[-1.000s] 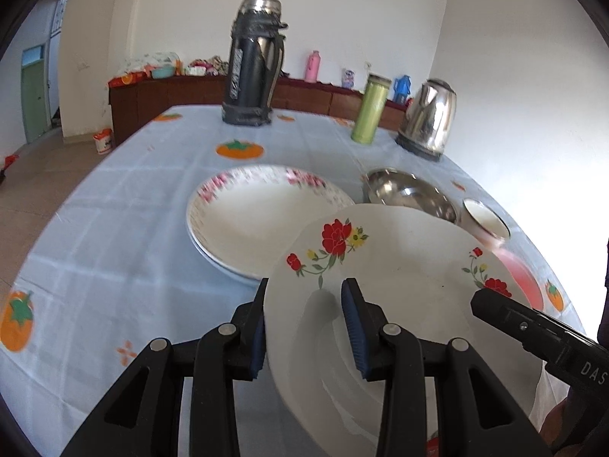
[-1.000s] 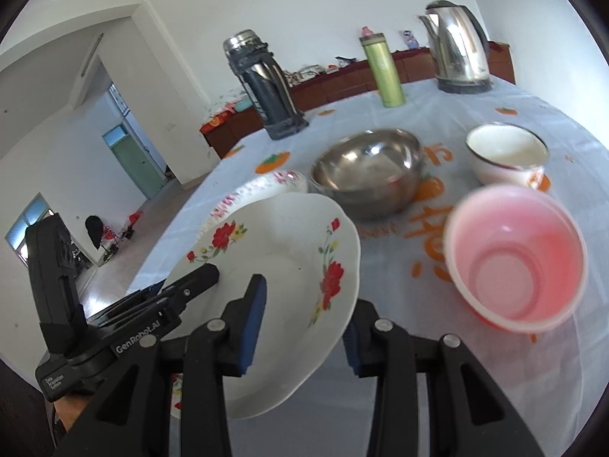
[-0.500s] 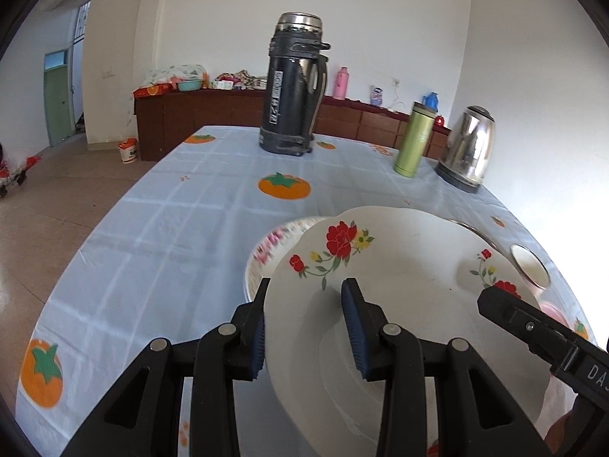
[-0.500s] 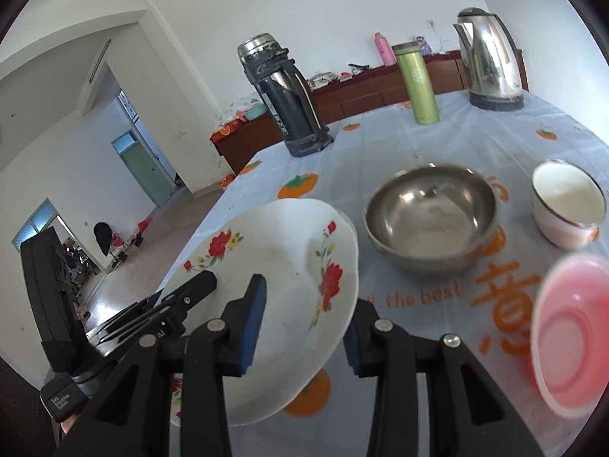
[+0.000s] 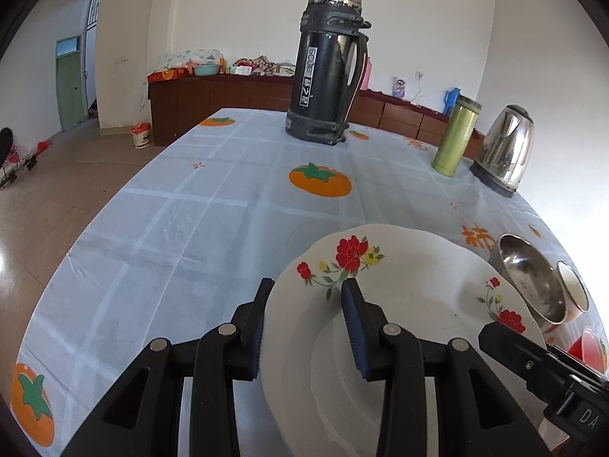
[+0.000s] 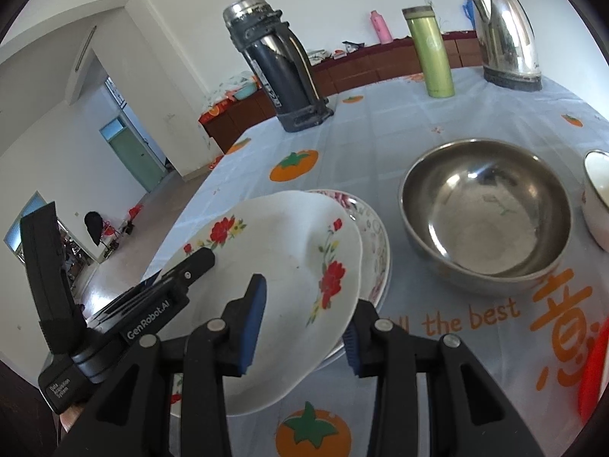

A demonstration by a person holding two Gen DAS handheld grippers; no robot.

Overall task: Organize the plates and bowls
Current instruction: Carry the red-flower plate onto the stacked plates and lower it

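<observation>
Two tongs, left tongs [image 5: 306, 318] and right tongs [image 6: 304, 321], angled downward, clamped on opposite rims of flowered plate [image 6: 281, 262].

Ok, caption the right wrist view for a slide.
Both grippers carry a red-flowered plate above a stack of plates, beside a steel bowl.

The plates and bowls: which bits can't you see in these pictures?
- Pink-patterned plate: right wrist view, mostly hidden beneath the flowered plate; absent from the left view.
- Red bowl: cut by the right wrist frame edge.
- White bowl: half cropped at the right edge.
- Steel bowl: left wrist view, partly behind the flowered plate.
</observation>
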